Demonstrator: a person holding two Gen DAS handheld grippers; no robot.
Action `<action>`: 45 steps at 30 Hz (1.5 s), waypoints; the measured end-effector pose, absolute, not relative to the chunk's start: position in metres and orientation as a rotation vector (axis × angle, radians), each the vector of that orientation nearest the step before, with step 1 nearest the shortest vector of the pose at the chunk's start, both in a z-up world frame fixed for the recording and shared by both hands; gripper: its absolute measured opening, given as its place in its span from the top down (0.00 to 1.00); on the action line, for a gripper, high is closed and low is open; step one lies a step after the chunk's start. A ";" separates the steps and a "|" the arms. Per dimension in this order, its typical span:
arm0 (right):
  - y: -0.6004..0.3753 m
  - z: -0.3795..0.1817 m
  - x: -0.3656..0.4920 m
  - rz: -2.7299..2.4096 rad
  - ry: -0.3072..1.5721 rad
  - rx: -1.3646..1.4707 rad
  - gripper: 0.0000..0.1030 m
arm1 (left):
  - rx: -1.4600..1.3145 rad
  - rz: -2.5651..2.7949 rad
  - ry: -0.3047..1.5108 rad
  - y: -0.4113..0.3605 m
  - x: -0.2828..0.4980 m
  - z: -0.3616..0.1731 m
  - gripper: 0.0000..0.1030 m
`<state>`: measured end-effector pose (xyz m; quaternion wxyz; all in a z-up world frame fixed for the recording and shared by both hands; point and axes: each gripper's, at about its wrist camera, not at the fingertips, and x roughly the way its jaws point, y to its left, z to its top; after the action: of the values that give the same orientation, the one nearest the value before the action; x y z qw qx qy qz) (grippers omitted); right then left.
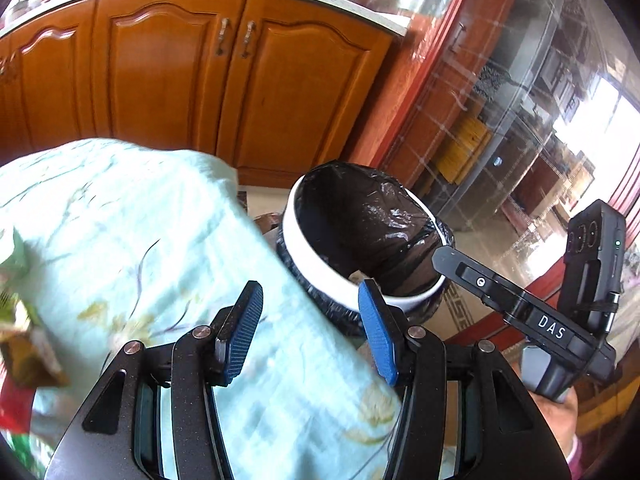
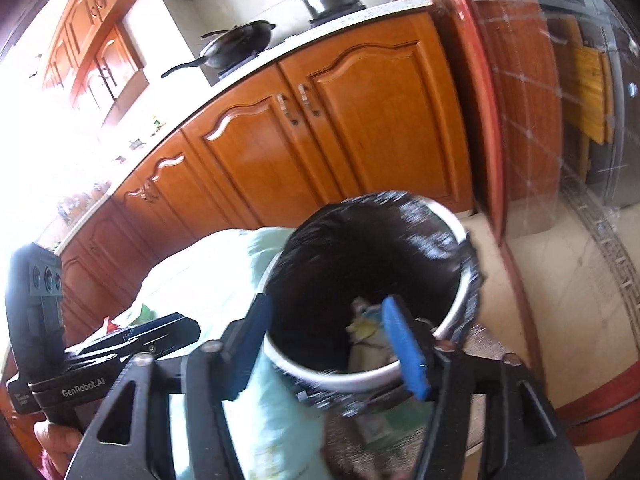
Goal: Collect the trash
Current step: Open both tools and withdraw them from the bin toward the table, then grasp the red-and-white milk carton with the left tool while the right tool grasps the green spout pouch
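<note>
Kitchen with wooden cabinets [image 1: 168, 80]; a bin [image 2: 372, 280] lined with a black bag stands beside the cloth-covered table [image 1: 120, 220]. Right gripper [image 2: 336, 344] hovers just above the bin's rim, fingers spread, empty; wrappers [image 2: 368, 328] lie inside. Left gripper [image 1: 312, 328], likewise spread and empty, is farther from the bin, with remaining packets [image 1: 28, 344] on the table to its left.

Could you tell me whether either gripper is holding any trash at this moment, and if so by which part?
Nothing is held. The left gripper and right gripper are both open with nothing between their fingers, above the trash bin.
</note>
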<state>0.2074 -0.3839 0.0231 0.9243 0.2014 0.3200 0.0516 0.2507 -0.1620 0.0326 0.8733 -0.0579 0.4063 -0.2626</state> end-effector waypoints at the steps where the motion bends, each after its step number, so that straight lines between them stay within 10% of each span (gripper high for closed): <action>1: -0.378 0.022 0.206 0.121 0.658 0.419 0.32 | -0.131 -0.537 0.847 -0.153 0.245 0.032 0.52; 36: -0.207 0.013 0.187 0.444 0.752 0.321 0.26 | -0.345 -0.196 0.784 0.067 0.168 0.024 0.52; 45: -0.178 0.016 0.202 0.510 0.762 0.299 0.26 | -0.284 -0.213 0.807 0.053 0.181 0.019 0.35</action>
<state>0.2016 -0.1776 0.0159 0.8859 0.1438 0.3666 0.2451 0.1812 0.0530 0.0189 0.9043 -0.1375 0.3908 -0.1032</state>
